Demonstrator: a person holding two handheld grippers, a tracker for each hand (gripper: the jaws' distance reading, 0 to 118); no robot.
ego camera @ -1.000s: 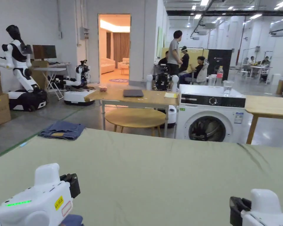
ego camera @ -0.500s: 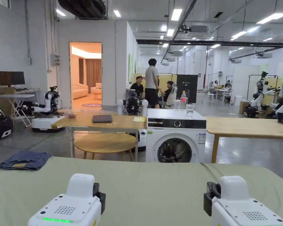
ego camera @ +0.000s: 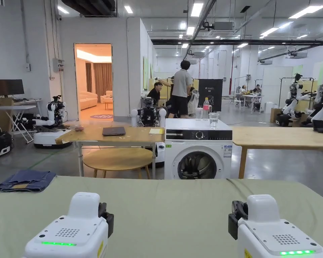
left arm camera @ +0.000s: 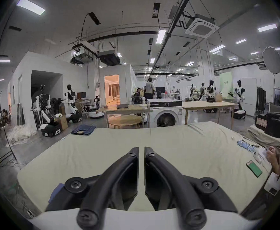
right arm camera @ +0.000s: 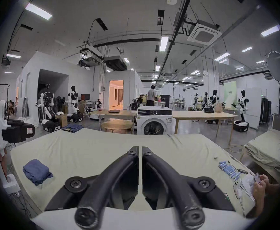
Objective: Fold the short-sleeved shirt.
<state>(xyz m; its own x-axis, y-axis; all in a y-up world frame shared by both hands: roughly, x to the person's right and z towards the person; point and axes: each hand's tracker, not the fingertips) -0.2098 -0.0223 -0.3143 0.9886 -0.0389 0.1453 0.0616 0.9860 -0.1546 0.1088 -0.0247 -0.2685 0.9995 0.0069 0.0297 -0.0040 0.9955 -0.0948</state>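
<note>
Head view first: both white gripper bodies sit along the bottom edge, left gripper at lower left and right gripper at lower right, held above the pale green table. From this angle I can't tell how the jaws stand. Folded jeans lie at the table's far corner, left edge of the frame. Behind the table, around frame centre, there's a washing machine with a glass on top.

Left gripper view: the left gripper has its black jaws nearly together with a thin sliver of gap, nothing between them, over bare green cloth. A bit of blue fabric, the shirt, peeks out at lower left beside the gripper's base. At right, a green phone lies on the table near a person's hand.

Right gripper view: the right gripper is closed up the same way, holding nothing. The blue short-sleeved shirt lies as a folded bundle on the table at lower left, well apart from these jaws. The left gripper shows at the left edge, jaws not readable from here.
</note>
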